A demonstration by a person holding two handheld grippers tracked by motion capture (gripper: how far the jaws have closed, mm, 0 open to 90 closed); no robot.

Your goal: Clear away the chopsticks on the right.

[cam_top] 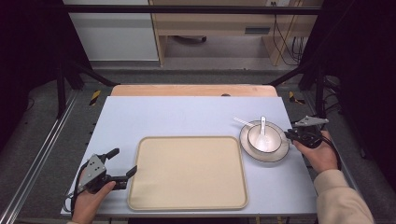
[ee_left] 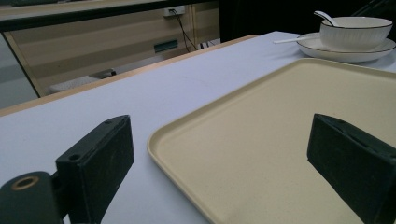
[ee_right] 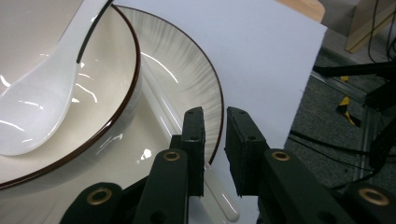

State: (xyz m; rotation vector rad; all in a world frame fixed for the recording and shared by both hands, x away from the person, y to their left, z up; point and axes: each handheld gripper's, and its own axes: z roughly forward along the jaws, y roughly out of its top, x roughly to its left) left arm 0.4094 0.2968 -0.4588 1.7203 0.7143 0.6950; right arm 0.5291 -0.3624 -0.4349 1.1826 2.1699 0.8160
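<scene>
Judging progress from how the things are lying now, we are reading the work as moving the dishes onto the tray (cam_top: pixel 187 172), and no part of that is done: the tray is sitting bare at the middle of the tabletop (cam_top: pixel 187 116). The plate (cam_top: pixel 278 154) is resting to the right of the tray, just beside its far right corner, apart from it. The bowl (cam_top: pixel 264 137) is standing upright on the plate, and the white spoon (cam_top: pixel 262 130) is lying in the bowl with its handle pointing away from us. A slim white stick (ee_right: pixel 163 112) is lying on the plate beside the bowl.

We are holding the right gripper (ee_right: pixel 215 126) low at the plate's near right rim. Its jaws are standing slightly parted, one over the plate and one outside the rim, pressing on nothing. We are holding the left gripper (cam_top: pixel 123 163) at the tray's left edge with its jaws spread wide and nothing between them.

Remaining, in our judgement: gripping the plate rim, carrying the set across and setting it down on the tray.

The tabletop is showing a pale blue-grey sheet over a wooden board. Beyond it we are seeing grey floor, wooden furniture (cam_top: pixel 215 23), dangling cables (cam_top: pixel 287 37) and a dark metal frame (cam_top: pixel 187 9).
</scene>
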